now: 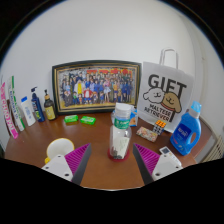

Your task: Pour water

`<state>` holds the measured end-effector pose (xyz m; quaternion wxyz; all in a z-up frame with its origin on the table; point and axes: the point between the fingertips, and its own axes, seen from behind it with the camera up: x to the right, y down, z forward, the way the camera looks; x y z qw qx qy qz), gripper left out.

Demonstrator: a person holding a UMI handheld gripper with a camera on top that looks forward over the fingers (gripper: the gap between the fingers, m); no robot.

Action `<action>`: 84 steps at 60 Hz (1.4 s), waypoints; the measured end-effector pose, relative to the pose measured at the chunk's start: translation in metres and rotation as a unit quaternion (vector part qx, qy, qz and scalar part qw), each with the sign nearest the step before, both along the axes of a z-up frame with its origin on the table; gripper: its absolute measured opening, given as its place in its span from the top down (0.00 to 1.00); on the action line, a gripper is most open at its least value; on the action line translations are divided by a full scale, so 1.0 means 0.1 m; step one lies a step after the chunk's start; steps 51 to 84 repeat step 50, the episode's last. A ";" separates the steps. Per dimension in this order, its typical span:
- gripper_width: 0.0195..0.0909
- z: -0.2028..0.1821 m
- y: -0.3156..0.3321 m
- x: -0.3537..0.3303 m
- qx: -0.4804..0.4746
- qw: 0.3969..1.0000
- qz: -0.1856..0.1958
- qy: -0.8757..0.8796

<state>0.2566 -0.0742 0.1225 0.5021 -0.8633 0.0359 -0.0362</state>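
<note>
Risk lies in the grasp: the water bottle [121, 130] stands upright on the table [100, 165], and a finger closing off-centre could nudge and topple it, or a slack grip could let it slip once tilted to pour. The hand-held gripper [118, 160] is spread wide and holds nothing; the bottle stands just ahead, between its fingers, with gaps either side. No cup to pour into is plainly visible.

I have the handheld two-finger gripper [117, 160] held level and facing forward, its jaws spread wide apart. Both white fingers [62, 166] carry magenta pads [78, 160] on their inner faces, and neither pad presses on anything.
</note>
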 end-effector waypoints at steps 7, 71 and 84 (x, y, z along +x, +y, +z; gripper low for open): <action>0.07 0.30 -0.54 -0.24 -0.032 0.999 -0.009 -0.016; 0.08 1.22 -2.17 -1.32 -0.028 0.999 0.005 -0.026; 0.08 1.22 -2.17 -1.32 -0.028 0.999 0.005 -0.026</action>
